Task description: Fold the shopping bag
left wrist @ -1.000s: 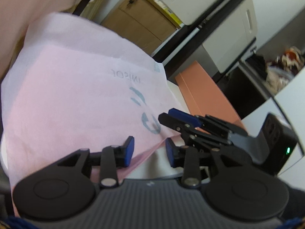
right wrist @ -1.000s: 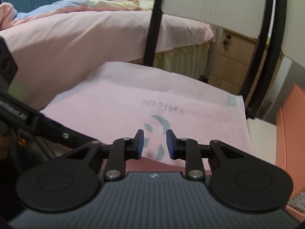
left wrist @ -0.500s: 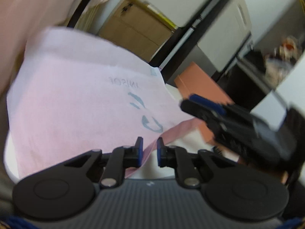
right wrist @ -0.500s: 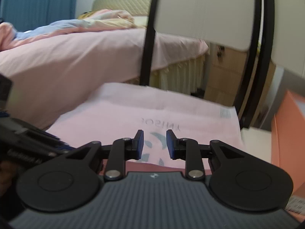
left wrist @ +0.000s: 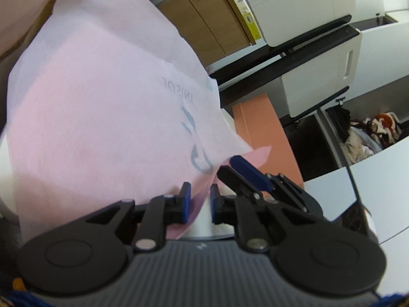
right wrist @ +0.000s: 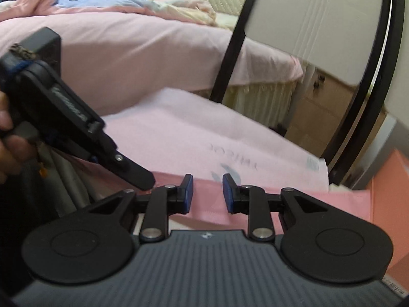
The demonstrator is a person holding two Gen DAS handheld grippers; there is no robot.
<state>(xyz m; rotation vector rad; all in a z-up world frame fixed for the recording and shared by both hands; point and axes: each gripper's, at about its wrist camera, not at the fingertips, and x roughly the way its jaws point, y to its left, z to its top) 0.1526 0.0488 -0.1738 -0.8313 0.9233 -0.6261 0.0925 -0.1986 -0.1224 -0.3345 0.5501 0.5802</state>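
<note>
The pink shopping bag [left wrist: 102,128] lies flat on a white round table [left wrist: 204,220], with mirrored grey lettering and a logo showing through it. A darker pink strip runs along its near edge [right wrist: 319,199]. My left gripper [left wrist: 200,202] stands with a narrow gap; that strip passes through it along the left pad [left wrist: 185,202], clear of the right pad. My right gripper [right wrist: 207,194] also keeps a small gap over the same strip, pads not pressing. In the left wrist view the right gripper [left wrist: 227,166] sits just right of mine. In the right wrist view the left gripper [right wrist: 143,179] touches the bag [right wrist: 191,133] at its near edge.
An orange box [left wrist: 260,133] stands past the table's right side. A bed with a pink cover [right wrist: 127,51] lies behind the bag. A black post [right wrist: 230,51], a wooden cabinet [left wrist: 204,20] and white cabinets [left wrist: 314,81] stand at the back. A hand [right wrist: 10,138] holds the left gripper.
The left jaws have narrowed around the bag's near edge, and that gripper has rolled and dipped. In the right wrist view the left gripper has come closer and higher. The right jaws kept their gap.
</note>
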